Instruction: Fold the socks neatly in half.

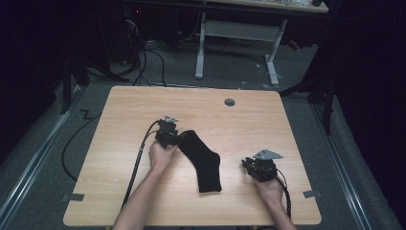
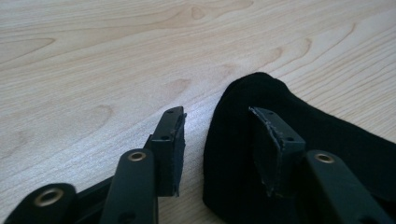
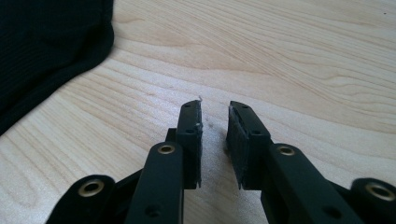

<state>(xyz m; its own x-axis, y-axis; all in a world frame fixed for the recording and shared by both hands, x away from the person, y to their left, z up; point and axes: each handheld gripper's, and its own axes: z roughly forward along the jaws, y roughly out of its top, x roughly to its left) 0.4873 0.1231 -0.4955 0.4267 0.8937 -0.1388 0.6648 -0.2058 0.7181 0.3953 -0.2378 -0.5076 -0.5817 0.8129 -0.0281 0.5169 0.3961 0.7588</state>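
A light wooden table (image 1: 143, 196) with rounded corners stands on grey carpet (image 1: 43, 143). A small round grey cap (image 1: 230, 102) sits in the tabletop near its far edge. Two grey tabs (image 1: 73, 197) stick out from the table's near corners, one on each side. Beyond the table, a white desk frame (image 1: 239, 33) stands on two legs, with dark cables (image 1: 148, 57) lying tangled on the floor to its left. The surroundings are dark.
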